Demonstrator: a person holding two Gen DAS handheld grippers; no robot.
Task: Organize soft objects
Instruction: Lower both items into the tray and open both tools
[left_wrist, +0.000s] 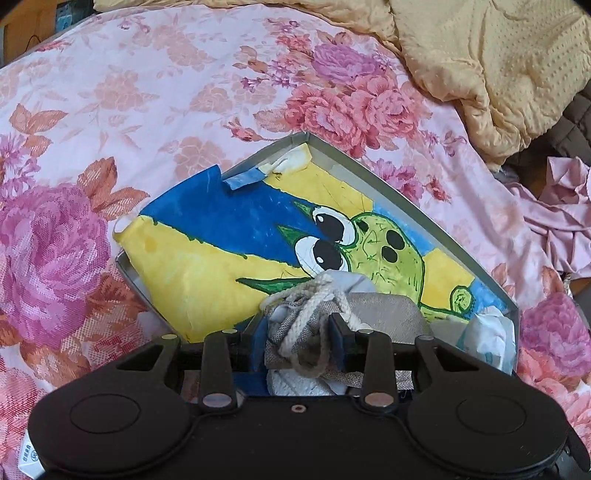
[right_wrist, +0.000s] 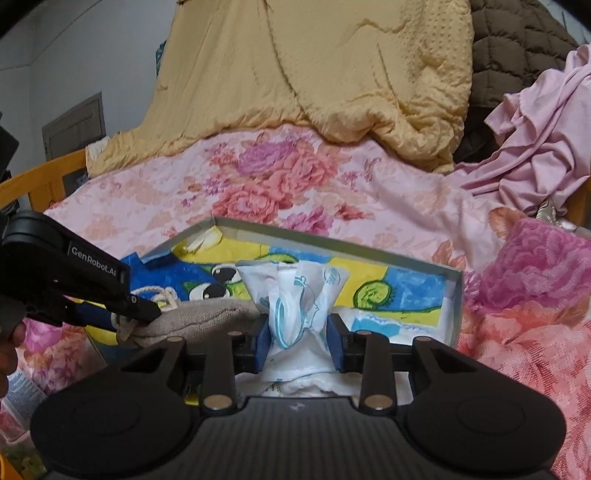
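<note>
Left gripper (left_wrist: 298, 332): clamped on grey drawstring pouch (left_wrist: 306, 332).
Right gripper (right_wrist: 298, 338): clamped on white packet (right_wrist: 295, 306).
Tray (right_wrist: 332, 240): beneath both.

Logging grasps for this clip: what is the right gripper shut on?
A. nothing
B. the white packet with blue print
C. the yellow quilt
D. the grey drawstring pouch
B: in the right wrist view the right gripper pinches the white packet over the tray; the pouch is in the left gripper.

A pink bedspread (left_wrist: 155, 92) printed with rose and magenta flowers, a yellow quilt (right_wrist: 314, 74), a grey tray (left_wrist: 373, 173) lined with a blue, yellow and green cartoon drawing (left_wrist: 229, 236), a beige pouch (right_wrist: 207, 314).
</note>
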